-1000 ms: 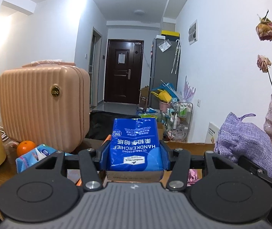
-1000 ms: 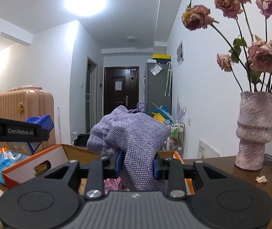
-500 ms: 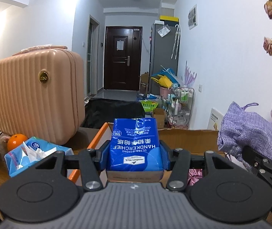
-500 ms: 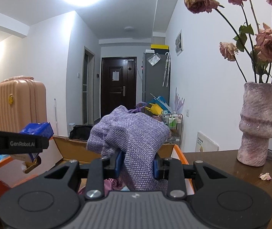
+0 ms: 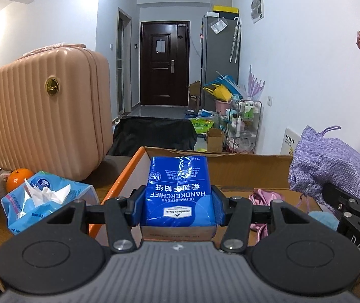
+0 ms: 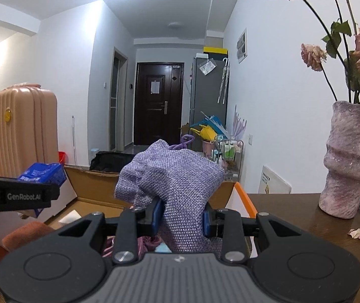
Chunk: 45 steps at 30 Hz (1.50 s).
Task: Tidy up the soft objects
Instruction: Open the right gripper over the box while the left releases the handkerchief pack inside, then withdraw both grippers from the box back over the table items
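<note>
Over the cardboard box [image 5: 243,162], left gripper [image 5: 180,203] is clamped on a blue handkerchief pack [image 5: 178,192], right gripper [image 6: 180,217] pinching a purple woven pouch [image 6: 177,189]. Only the left view catches the opened tissue pack [image 5: 46,197] and orange [image 5: 18,178].

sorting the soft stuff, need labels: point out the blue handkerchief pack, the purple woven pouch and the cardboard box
blue handkerchief pack [image 5: 180,199], left wrist view, middle of its printed face
purple woven pouch [image 6: 177,186], right wrist view, fabric above the claw
cardboard box [image 5: 250,169], left wrist view, inner back wall
</note>
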Each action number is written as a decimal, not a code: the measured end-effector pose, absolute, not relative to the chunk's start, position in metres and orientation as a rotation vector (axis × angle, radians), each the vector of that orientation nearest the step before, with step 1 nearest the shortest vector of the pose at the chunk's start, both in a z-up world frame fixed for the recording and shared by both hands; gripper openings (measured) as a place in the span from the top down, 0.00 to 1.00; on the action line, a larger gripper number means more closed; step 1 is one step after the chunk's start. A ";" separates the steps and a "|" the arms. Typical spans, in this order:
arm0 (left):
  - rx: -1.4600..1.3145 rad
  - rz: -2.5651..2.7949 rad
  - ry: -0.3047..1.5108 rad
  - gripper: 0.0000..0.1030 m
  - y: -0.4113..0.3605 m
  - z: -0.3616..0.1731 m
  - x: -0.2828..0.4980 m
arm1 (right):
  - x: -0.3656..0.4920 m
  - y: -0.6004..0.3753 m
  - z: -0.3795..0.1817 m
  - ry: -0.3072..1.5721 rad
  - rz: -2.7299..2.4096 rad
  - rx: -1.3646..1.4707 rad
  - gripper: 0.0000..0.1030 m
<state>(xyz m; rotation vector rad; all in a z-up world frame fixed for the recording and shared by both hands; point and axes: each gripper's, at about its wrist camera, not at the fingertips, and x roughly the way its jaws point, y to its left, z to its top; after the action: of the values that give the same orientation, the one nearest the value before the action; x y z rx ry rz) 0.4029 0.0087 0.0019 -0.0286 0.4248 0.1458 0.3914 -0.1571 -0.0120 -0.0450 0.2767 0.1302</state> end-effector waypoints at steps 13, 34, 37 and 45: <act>-0.045 0.183 0.371 0.00 0.014 0.004 0.393 | 0.389 -0.165 -0.016 0.288 0.114 -0.010 0.10; -0.061 0.191 0.337 0.00 0.014 0.004 0.371 | 0.373 -0.166 -0.014 0.242 0.113 -0.035 0.00; -0.054 0.191 0.331 0.00 0.012 0.004 0.365 | 0.371 -0.167 -0.014 0.240 0.111 -0.034 0.00; -0.040 0.201 0.293 0.00 0.013 0.010 0.344 | 0.350 -0.175 -0.012 0.211 0.096 -0.037 0.00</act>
<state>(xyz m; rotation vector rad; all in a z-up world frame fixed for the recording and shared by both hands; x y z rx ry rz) 0.3441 0.0133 0.0099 -0.0403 0.2930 0.2010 0.3495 -0.1746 -0.0117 -0.0369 0.2114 0.0960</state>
